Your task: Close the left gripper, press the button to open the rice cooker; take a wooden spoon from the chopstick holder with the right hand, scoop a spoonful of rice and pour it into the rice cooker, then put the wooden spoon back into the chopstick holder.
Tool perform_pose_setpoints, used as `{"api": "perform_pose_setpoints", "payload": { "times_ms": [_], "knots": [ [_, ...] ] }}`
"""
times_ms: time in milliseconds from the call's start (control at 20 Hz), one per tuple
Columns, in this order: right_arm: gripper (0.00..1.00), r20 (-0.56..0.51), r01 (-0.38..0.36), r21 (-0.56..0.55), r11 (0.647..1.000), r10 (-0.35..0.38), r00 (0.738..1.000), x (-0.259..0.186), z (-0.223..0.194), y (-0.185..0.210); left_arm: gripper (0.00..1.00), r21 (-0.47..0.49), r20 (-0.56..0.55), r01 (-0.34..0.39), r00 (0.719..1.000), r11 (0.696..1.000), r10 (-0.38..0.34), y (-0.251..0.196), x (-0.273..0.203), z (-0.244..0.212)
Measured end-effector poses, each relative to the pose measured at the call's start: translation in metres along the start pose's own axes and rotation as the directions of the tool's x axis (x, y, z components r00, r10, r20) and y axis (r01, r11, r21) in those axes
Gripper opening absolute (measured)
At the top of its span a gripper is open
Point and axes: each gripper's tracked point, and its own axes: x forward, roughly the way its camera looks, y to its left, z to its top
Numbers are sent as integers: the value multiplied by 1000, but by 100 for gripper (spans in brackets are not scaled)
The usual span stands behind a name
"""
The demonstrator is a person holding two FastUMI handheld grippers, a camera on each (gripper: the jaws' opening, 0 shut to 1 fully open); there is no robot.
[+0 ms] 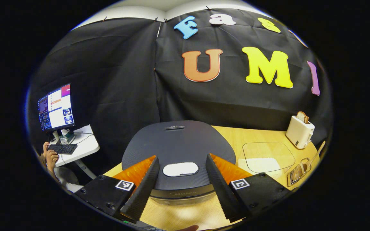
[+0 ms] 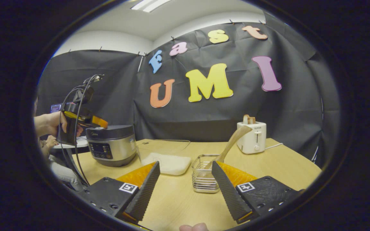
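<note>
My left gripper [image 1: 182, 158] hovers open just above the dark lid of the rice cooker [image 1: 178, 141], its fingers on either side of the white button [image 1: 180, 169]. The cooker is shut. In the right gripper view a hand holds the left gripper [image 2: 92, 121] over the rice cooker [image 2: 111, 146]. My right gripper [image 2: 185, 164] is open above the table with nothing in it, a short way before the wire chopstick holder [image 2: 204, 175]. The wooden spoon [image 2: 231, 142] leans in that holder, bowl up. A clear container of rice [image 2: 165, 160] sits between cooker and holder.
A white toaster [image 2: 252, 136] with a slice of bread stands at the back right of the wooden table [image 2: 284, 163]. To the left, off the table, a person's hands rest at a keyboard [image 1: 62, 148] below a monitor [image 1: 56, 107].
</note>
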Motion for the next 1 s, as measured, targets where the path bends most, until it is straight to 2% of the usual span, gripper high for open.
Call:
{"api": "perform_pose_setpoints", "payload": {
  "times_ms": [100, 250, 300, 400, 500, 550, 600, 650, 700, 750, 800, 850, 950, 1000],
  "knots": [
    [96, 19, 23, -5, 1000, -23, 1000, -2, 7, -6, 93, 0, 11, 0, 1000, 1000, 0, 0, 0, 1],
    [96, 16, 51, -4, 999, -51, 999, -3, 8, -12, 94, 80, 57, 1, 998, 997, -5, 1, -1, 7],
    [92, 13, 56, -6, 998, -56, 998, -4, 8, -13, 95, 72, 55, -2, 999, 997, -2, 3, -5, 5],
    [96, 27, 77, -18, 997, -76, 997, -9, 15, -16, 98, -5, 98, -9, 995, 1000, 10, -2, -20, 5],
    [96, 46, 92, -26, 995, -91, 995, -12, 23, -17, 98, -50, 130, 49, 991, 998, -42, -29, -39, 7],
    [92, 56, 101, -32, 994, -99, 994, -14, 28, -18, 98, -56, 156, 71, 986, 996, -62, -41, -48, 10],
    [96, 63, 118, -40, 992, -116, 991, -16, 32, -21, 97, -53, 186, 79, 980, 995, -68, -51, -58, 12],
    [92, 62, 143, -45, 989, -140, 988, -17, 35, -27, 97, -36, 204, 78, 976, 996, -70, -56, -67, 13],
    [96, 58, 161, -47, 986, -158, 986, -18, 38, -30, 98, -23, 230, 83, 970, 996, -75, -62, -76, 13],
    [92, 60, 168, -44, 985, -166, 984, -21, 41, -30, 98, -14, 252, 100, 963, 995, -94, -73, -84, 14],
    [96, 65, 177, -37, 984, -174, 983, -23, 44, -32, 98, -5, 269, 128, 955, 992, -122, -85, -92, 13],
    [92, 72, 190, -30, 981, -188, 980, -26, 47, -35, 97, 5, 281, 149, 949, 989, -144, -89, -103, 13],
    [95, 96, 247, -22, 969, -244, 965, -33, 58, -46, 97, 30, 318, 178, 931, 984, -178, -102, -118, 15],
    [92, 108, 287, -28, 957, -283, 953, -36, 64, -55, 98, 49, 340, 183, 921, 982, -189, -107, -125, 18]
  ]
}}
